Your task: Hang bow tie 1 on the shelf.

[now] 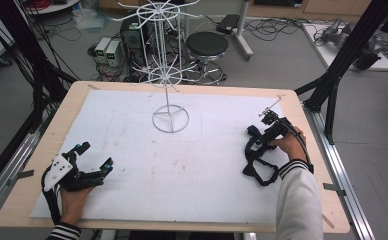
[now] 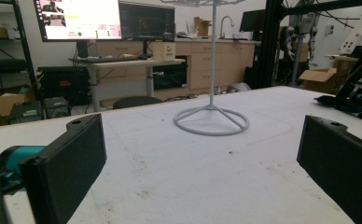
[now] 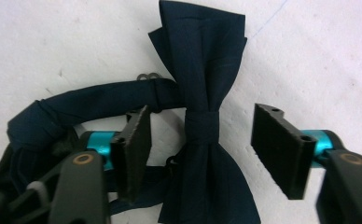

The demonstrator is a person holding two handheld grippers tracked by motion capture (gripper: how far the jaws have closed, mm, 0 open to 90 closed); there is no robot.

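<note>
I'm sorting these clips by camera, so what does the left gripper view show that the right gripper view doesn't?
Left gripper view: the white wire stand, monitors and cabinets behind, with open jaws and nothing between them. Right gripper view: a dark navy bow tie up close, its centre knot between open jaws, and its strap. Both: the white table cover.

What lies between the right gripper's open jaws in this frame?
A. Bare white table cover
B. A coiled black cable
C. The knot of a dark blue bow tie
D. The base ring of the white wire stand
C: in the right gripper view, the right gripper straddles the bow tie at its knot, jaws apart.
</note>
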